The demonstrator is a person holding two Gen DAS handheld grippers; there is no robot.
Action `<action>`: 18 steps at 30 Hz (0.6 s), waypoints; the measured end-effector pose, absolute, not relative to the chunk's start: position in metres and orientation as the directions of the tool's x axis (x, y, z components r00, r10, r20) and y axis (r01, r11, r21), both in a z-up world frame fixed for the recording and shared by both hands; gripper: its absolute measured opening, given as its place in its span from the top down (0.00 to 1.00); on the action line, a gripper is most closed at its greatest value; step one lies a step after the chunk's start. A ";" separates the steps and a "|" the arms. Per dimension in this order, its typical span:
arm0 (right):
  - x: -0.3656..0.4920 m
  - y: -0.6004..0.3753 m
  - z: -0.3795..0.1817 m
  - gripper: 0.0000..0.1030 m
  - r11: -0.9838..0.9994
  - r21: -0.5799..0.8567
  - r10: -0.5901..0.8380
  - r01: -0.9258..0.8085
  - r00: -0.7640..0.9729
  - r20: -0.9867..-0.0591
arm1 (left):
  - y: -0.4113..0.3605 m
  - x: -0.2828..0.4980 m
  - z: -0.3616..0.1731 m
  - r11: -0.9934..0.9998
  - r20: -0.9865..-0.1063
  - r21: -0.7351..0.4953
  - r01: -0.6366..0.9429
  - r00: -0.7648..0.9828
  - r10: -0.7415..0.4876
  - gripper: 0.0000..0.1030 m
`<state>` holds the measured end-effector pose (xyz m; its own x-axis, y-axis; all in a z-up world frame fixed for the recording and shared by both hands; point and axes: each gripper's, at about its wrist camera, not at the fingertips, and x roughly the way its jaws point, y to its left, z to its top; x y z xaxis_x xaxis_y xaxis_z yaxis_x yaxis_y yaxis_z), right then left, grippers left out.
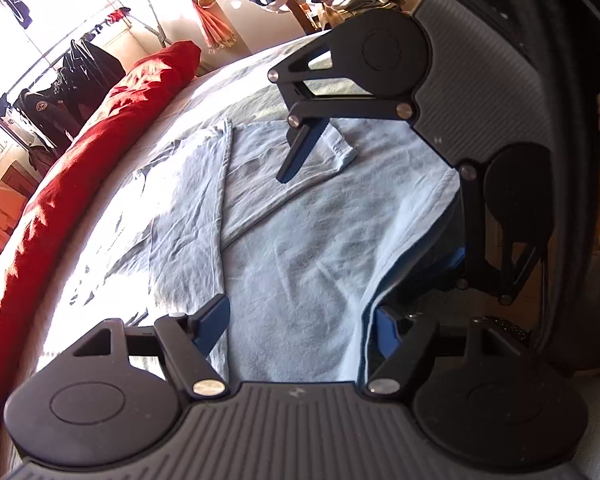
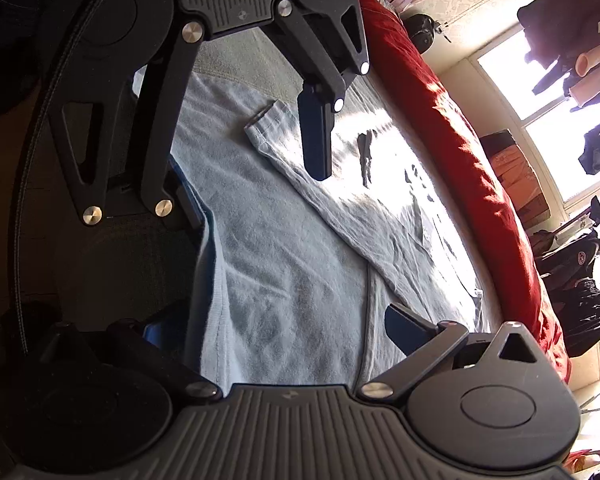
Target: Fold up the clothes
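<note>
Since both claws stood with their fingers wide apart and clamped on nothing, the fold depended wholly on how they would close. The pale blue shirt (image 1: 300, 240) lay spread on the bed (image 1: 260, 72), beside the red blanket (image 1: 100, 140), with its far side already turned in and one sleeve (image 1: 256, 184) lying slantwise across the body. The left claw (image 1: 300, 316) and the right claw (image 2: 274, 324) were set along the shirt's near long edge, each with cloth between its fingers but not pinched. The likeliest fault, as I judged it, was an unequal bite. If one claw caught the edge and the other only brushed it, the lifted side would swing and the new fold would run crooked. A bite taken too deep could gather the bed's sheet along with the shirt and drag everything. A bite too shallow could let the thin, creased cloth slip out partway over. The turned-in sleeve was loose and held by nothing, so a quick or high lift might tug the body beneath it and throw that fold open. The inner finger of each claw sat low by the shaded edge, and whether it lay under the cloth or just beside it could not be told.
</note>
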<state>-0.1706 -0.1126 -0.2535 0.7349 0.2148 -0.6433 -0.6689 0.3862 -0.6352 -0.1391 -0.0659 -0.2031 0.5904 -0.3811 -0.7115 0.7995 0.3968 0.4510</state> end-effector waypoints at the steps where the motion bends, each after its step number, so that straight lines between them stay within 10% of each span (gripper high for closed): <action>1: -0.170 -0.112 -0.254 0.00 0.395 -0.640 0.208 -0.659 0.742 -0.637 | -0.065 -0.139 -0.203 0.401 -0.711 0.450 0.798 0.592 -0.381 0.29; 18: -0.166 -0.163 -0.260 0.00 0.375 -0.709 0.024 -0.597 0.771 -0.637 | -0.027 -0.154 -0.229 0.329 -0.749 0.550 0.767 0.628 -0.212 0.28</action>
<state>-0.1656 -0.1632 -0.2604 0.7707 0.0245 -0.6367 -0.5974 0.3754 -0.7087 -0.1537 -0.0267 -0.2293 0.6277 -0.2116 -0.7492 0.7675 0.3293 0.5500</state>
